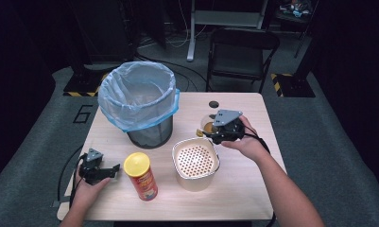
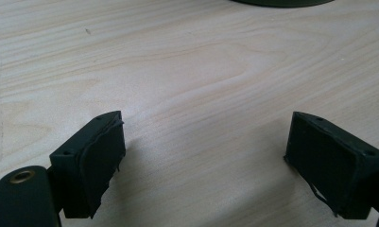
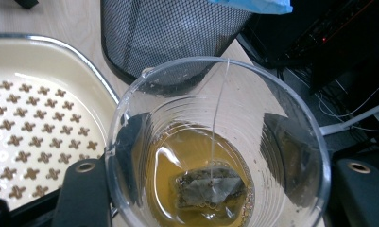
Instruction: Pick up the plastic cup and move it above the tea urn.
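Note:
A clear plastic cup (image 3: 291,113) holds amber tea and a sunken tea bag (image 3: 208,189), whose string runs up over the rim. My right gripper (image 3: 211,156) is shut on the cup, one black pad pressed against each side wall. In the high view the cup (image 1: 207,126) sits at the table's middle right, just left of my right gripper (image 1: 219,128). My left gripper (image 1: 112,170) rests low at the front left with its jaws wide open and nothing between them; it (image 2: 203,142) looks down on bare wood.
A black mesh bin (image 1: 149,135) with a blue bag liner (image 1: 137,92) stands at the back left. A cream strainer pot (image 1: 195,163) stands beside the cup. A red chip can with a yellow lid (image 1: 141,176) stands near the left gripper. A folding chair (image 1: 241,52) stands beyond the table (image 1: 244,189).

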The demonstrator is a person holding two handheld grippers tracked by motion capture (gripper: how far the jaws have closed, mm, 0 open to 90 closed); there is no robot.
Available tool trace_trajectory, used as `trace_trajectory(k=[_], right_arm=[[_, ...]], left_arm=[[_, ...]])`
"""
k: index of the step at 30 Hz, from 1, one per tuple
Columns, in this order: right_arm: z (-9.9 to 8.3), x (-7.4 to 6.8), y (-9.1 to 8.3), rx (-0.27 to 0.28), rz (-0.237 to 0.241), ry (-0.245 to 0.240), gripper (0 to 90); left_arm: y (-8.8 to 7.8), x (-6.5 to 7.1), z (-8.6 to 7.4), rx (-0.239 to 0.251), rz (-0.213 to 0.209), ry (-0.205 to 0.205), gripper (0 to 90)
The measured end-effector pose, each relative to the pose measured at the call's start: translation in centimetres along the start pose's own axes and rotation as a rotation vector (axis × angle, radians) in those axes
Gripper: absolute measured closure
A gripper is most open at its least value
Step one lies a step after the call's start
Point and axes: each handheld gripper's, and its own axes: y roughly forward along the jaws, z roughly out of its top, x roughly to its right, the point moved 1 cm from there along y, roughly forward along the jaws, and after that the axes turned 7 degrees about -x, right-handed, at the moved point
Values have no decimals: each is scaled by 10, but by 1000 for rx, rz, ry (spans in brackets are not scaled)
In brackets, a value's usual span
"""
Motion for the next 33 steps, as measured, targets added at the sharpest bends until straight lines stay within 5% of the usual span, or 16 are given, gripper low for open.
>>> trace_trajectory(k=[20, 29, 33], right_arm=[[-14, -6, 3, 52, -14, -57, 343], [-7, -16, 6, 63, -55, -160, 344], [-4, -27, 5, 65, -105, -256, 345]], left_arm=[[0, 0, 0, 1, 0, -1, 123], [0, 0, 0, 1, 0, -1, 123], [0, 0, 0, 1, 0, 0, 123]])
